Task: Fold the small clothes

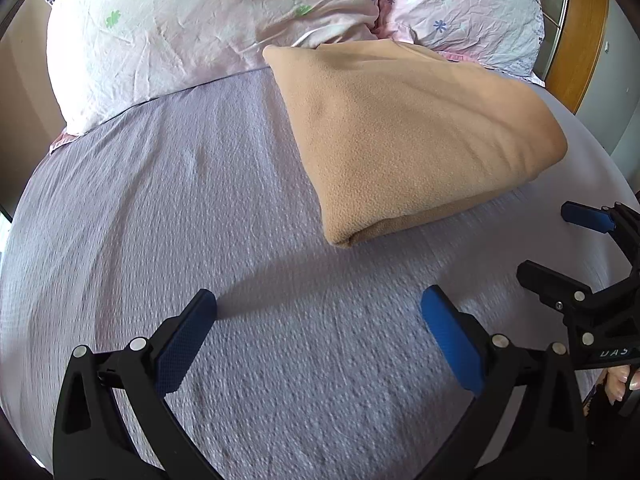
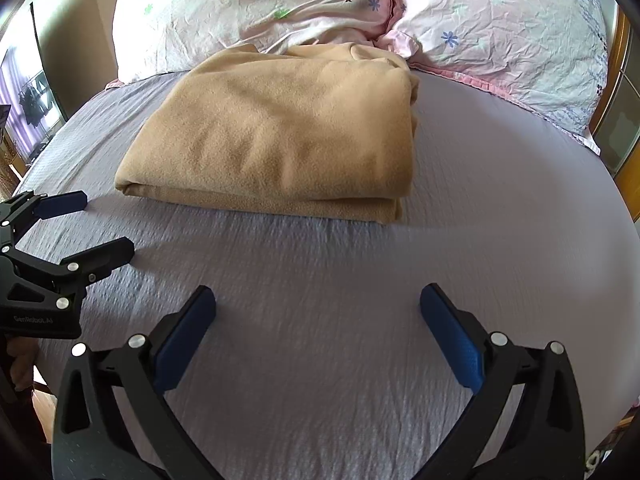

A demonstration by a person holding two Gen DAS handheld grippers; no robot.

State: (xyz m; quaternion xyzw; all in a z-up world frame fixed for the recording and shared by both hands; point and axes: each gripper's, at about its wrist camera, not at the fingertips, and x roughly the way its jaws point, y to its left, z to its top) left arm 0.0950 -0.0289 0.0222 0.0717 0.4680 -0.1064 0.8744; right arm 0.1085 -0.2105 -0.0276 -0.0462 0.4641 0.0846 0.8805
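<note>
A: The tan fleece garment (image 2: 276, 136) is what we have here, folded in a thick flat pile on the bed. It lies near the head end, and its far edge touches the two pillows.

B: Yes, and we see the bed (image 2: 360, 300) itself as the largest thing, covered with a pale lilac textured sheet. The garment rests on it, well ahead of both tongs.

A: Behind it we see the left pillow (image 2: 240, 12), pink-white with small flowers and a printed tree, and beside it the right pillow (image 2: 512, 36), paler, with blue flowers. A wooden headboard frame (image 1: 584, 36) shows at the right edge.

B: Now our tools. The left tongs (image 1: 318, 320) are spread wide above the sheet and grip nothing; the blue pads have only bare sheet between them.

A: The right tongs (image 2: 318, 316) are the same, wide apart and with nothing in them. In the left camera we see them at the right edge, just beside the near corner of the garment, not touching it.
</note>
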